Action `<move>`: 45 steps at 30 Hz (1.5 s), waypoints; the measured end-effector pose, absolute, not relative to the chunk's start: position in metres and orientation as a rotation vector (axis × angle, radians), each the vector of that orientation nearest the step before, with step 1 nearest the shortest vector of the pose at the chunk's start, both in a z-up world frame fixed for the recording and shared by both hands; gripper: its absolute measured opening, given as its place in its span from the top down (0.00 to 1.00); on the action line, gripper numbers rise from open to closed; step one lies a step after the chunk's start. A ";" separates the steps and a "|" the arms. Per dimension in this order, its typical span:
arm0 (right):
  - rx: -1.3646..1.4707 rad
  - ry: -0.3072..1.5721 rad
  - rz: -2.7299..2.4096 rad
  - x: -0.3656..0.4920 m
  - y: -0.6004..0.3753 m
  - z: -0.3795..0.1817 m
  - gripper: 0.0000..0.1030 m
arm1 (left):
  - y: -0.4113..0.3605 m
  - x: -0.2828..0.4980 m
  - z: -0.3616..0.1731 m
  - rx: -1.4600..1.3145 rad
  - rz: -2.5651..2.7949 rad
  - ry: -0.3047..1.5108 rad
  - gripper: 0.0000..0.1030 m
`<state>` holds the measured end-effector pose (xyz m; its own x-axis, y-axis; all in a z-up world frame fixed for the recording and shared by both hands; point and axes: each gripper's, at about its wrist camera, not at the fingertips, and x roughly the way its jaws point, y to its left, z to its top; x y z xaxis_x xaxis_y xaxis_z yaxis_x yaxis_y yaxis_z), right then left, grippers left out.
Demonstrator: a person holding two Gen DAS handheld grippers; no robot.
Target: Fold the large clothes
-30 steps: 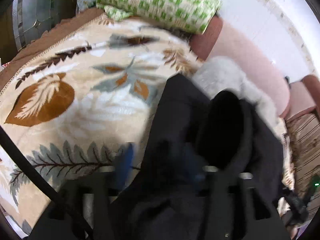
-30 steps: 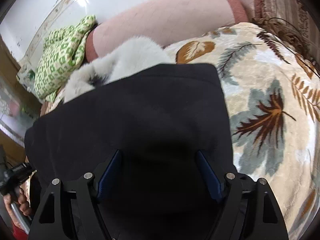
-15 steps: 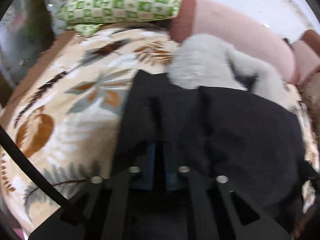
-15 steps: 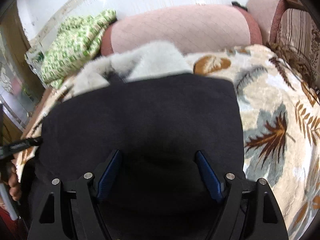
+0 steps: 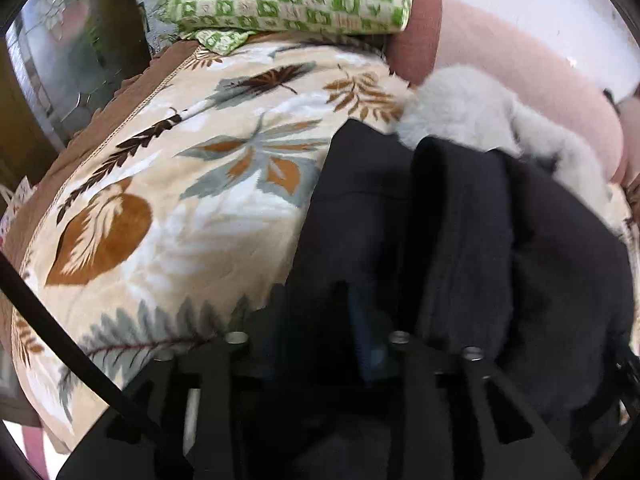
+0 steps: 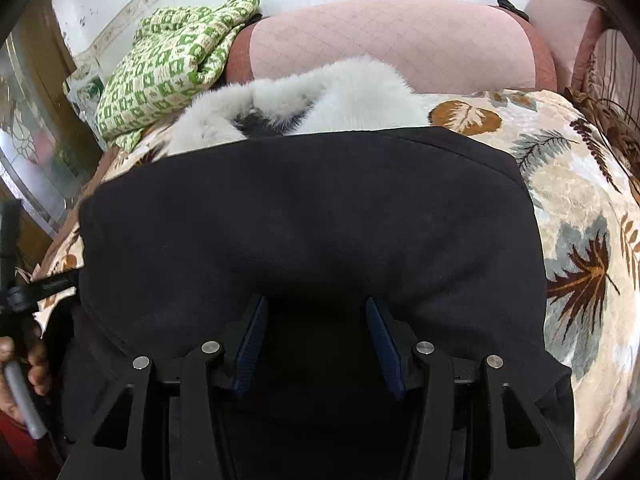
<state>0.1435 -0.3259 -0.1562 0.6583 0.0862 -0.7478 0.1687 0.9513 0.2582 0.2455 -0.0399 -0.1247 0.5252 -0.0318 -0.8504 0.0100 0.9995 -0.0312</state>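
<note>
You have just let go with the left gripper point(image 5: 320, 320): half a second ago its jaws were pressed together on dark cloth, and now they are opening, with a fold of the coat point(image 6: 312, 220) still lying between the pads and no clear pinch. The right gripper point(image 6: 316, 336) goes the other way: its jaws, spread wide a moment ago, are closing, coat cloth under and between the blue pads point(image 6: 252, 336) but not yet squeezed. Read this as a hand-over of the hold, so the next fold likely starts from the right side. The coat lies flat-ish across the leaf blanket point(image 5: 168, 208), its white fur trim point(image 6: 320, 92) at the far edge against the pink bolster point(image 6: 392, 40). A raised dark ridge point(image 5: 460, 232) runs up the coat ahead of the left gripper; smooth it before folding. The green checked cloth point(image 6: 168, 60) sits well clear at the far corner.
</note>
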 end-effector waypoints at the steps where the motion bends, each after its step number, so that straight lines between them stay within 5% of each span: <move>1: 0.327 0.836 -0.050 0.141 -0.327 -0.152 0.46 | -0.038 0.236 -0.118 -0.029 -0.031 0.997 0.54; 5: 0.352 0.749 -0.088 0.126 -0.337 -0.135 0.46 | -0.032 0.197 -0.097 0.013 -0.035 0.893 0.36; 17: 0.355 0.784 -0.160 0.111 -0.349 -0.141 0.46 | -0.006 0.127 -0.093 0.087 -0.061 0.857 0.34; 21: 0.355 0.720 -0.173 0.086 -0.349 -0.128 0.28 | 0.006 0.107 -0.085 0.128 -0.054 0.825 0.27; 24: 0.378 0.692 -0.216 0.068 -0.357 -0.123 0.26 | 0.022 0.099 -0.087 0.107 -0.059 0.845 0.27; 37: 0.786 0.732 -0.337 -0.049 -0.431 -0.146 0.19 | 0.091 0.104 -0.132 -0.259 -0.287 1.077 0.27; 45: 0.789 0.859 -0.399 -0.085 -0.455 -0.173 0.19 | 0.086 0.109 -0.165 -0.387 -0.435 1.163 0.27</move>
<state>-0.0853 -0.4548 -0.1731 0.6054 -0.0073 -0.7959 0.6035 0.6562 0.4530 0.1086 0.0856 -0.1655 0.3320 -0.5173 -0.7887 0.1277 0.8531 -0.5058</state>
